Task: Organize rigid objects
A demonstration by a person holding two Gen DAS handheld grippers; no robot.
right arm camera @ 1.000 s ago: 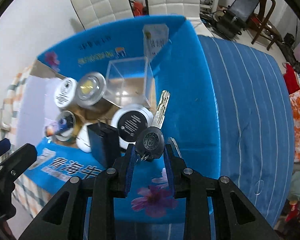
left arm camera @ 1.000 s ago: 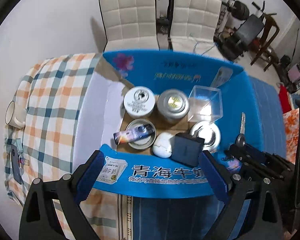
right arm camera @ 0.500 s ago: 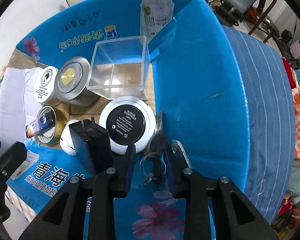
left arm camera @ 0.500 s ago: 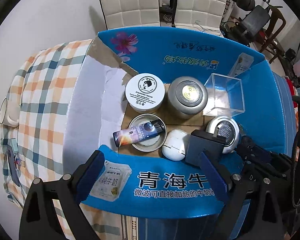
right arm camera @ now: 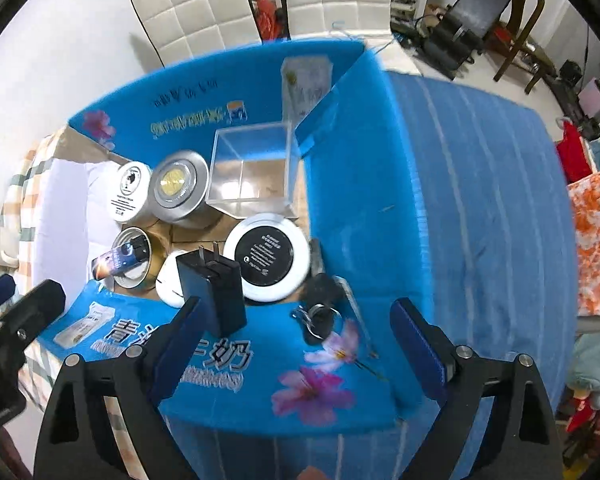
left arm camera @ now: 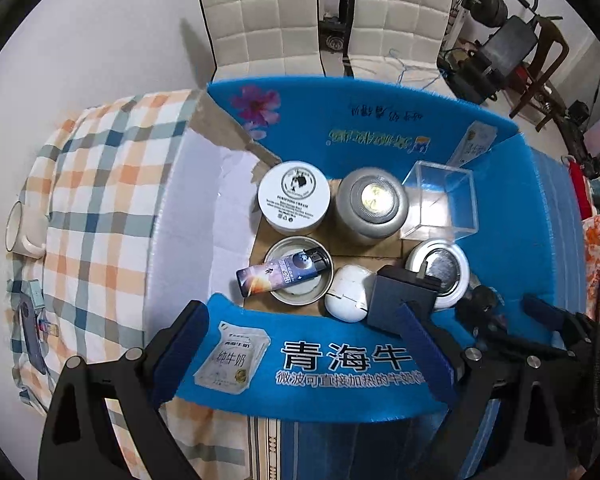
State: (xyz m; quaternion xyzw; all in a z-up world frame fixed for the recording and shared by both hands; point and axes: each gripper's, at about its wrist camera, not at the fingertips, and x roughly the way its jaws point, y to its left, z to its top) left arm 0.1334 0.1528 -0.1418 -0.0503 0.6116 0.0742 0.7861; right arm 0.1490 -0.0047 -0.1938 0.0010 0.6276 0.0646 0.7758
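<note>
We judge this the release step: the key (right arm camera: pixel 320 276) lies in the blue carton (right arm camera: pixel 360 184), wedged by the right wall beside the black-lidded jar (right arm camera: pixel 267 257), its ring on the front flap. Our right gripper (right arm camera: pixel 294 344) hangs over it, jaws opening, nothing between them. Our left gripper (left arm camera: pixel 300 344) stands wide apart over the front flap, empty. Next, we think, calls for lifting the right gripper clear and finding whatever is left outside.

Counted, large to small: one carton; one clear cube (right arm camera: pixel 252 172); four round tins and jars; one black charger (right arm camera: pixel 214 284); one white case (left arm camera: pixel 346 292); one lighter (left arm camera: pixel 278 274); one key.
</note>
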